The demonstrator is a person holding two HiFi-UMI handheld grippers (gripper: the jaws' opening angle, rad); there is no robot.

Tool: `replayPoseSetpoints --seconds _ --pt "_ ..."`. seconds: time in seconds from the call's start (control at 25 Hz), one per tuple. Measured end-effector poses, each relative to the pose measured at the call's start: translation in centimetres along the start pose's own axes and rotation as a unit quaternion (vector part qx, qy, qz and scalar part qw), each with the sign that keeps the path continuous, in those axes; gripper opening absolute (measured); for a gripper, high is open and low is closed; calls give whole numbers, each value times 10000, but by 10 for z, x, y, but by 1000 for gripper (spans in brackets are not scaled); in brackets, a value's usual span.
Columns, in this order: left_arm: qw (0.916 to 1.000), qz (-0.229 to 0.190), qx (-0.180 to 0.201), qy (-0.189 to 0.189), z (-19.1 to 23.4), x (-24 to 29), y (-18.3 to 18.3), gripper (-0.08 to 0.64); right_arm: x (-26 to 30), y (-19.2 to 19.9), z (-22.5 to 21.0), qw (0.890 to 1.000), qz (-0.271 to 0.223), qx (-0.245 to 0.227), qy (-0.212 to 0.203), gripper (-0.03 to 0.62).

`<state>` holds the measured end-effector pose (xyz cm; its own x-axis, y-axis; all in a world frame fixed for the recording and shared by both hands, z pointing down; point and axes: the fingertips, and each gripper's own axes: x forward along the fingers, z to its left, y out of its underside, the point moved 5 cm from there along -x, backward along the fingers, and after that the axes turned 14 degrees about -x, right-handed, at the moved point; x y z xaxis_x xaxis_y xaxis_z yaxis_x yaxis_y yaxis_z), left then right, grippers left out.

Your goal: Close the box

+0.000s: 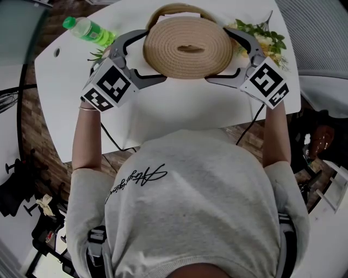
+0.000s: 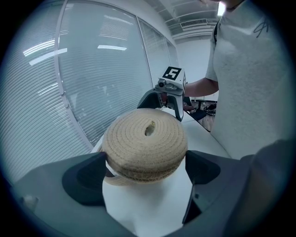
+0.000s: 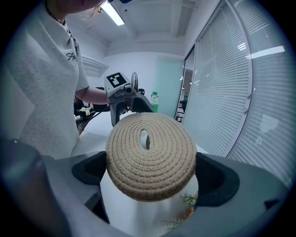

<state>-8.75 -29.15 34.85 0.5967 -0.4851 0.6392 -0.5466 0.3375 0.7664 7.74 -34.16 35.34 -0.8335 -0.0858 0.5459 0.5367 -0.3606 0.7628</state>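
Woven rope lid (image 1: 187, 46), likely light, stiff and grippy, hangs over the box (image 1: 174, 7); left claw (image 1: 154, 55) and right claw (image 1: 216, 54) clasp opposite edges.

The table (image 1: 179, 108) lies bare along its near edge, giving free passage. A green bottle (image 1: 89, 31) blocks the far-left corner and flowers (image 1: 266, 38) crowd the far-right corner. 2 grippers, the left gripper (image 1: 154, 56) and the right gripper (image 1: 217, 54), clamp the woven lid (image 1: 187, 48), barring both its sides.

Two tools, left tool (image 1: 148, 57), right tool (image 1: 224, 54), one woven lid (image 1: 187, 48), one green bottle (image 1: 89, 31)
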Motion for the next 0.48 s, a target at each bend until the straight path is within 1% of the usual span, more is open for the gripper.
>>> replayPoseSetpoints --seconds 0.48 --pt "10000 27 1 -5 21 10 -6 529 5 7 -22 10000 -12 5 6 594"
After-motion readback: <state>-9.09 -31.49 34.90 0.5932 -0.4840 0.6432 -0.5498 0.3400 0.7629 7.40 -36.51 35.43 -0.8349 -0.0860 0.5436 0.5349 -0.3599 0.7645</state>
